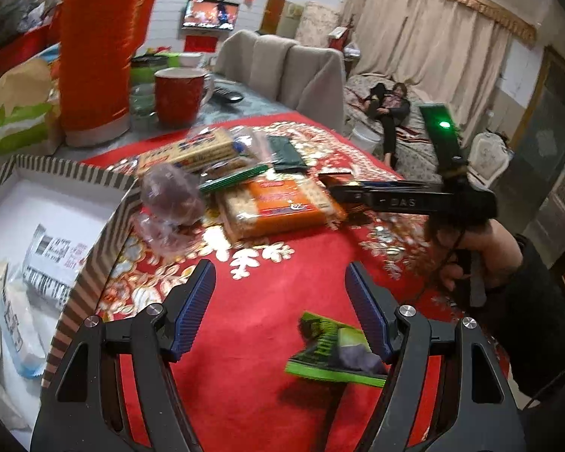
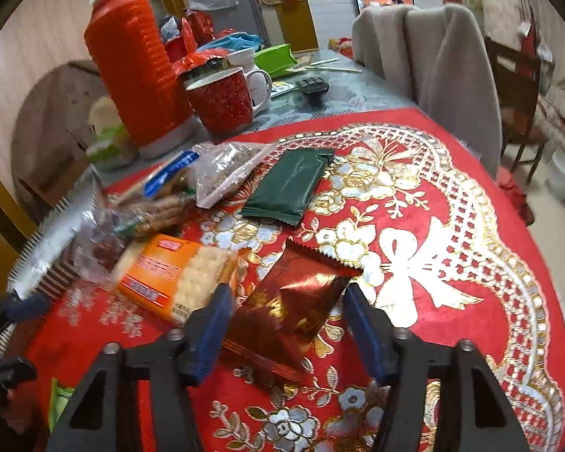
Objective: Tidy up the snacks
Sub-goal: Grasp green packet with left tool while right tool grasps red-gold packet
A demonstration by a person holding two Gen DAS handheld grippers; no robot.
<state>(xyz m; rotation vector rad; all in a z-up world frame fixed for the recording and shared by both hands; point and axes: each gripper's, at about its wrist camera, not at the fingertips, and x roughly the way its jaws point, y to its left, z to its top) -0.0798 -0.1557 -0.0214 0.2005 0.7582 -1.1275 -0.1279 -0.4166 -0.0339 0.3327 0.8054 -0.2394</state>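
Observation:
My left gripper point(image 1: 280, 282) is open and empty above the red tablecloth point(image 1: 267, 301). A green snack packet point(image 1: 335, 352) lies just below, by its right finger. A striped box point(image 1: 105, 233) with packets inside stands at the left. My right gripper point(image 2: 286, 301) is open, its jaws astride a shiny red snack packet point(image 2: 293, 301) lying on the cloth. An orange cracker pack point(image 2: 177, 275) lies left of it, also seen in the left wrist view point(image 1: 282, 203). A dark green packet point(image 2: 290, 184) and clear bags point(image 2: 226, 169) lie further back. The right gripper shows in the left wrist view point(image 1: 339, 188).
An orange thermos point(image 2: 135, 71), a red mug point(image 2: 222, 101), a white mug point(image 2: 258, 83) and a tissue pack point(image 1: 19, 124) stand at the table's back left. A chair draped in grey cloth point(image 2: 433, 67) is behind the table. A remote point(image 2: 310, 84) lies nearby.

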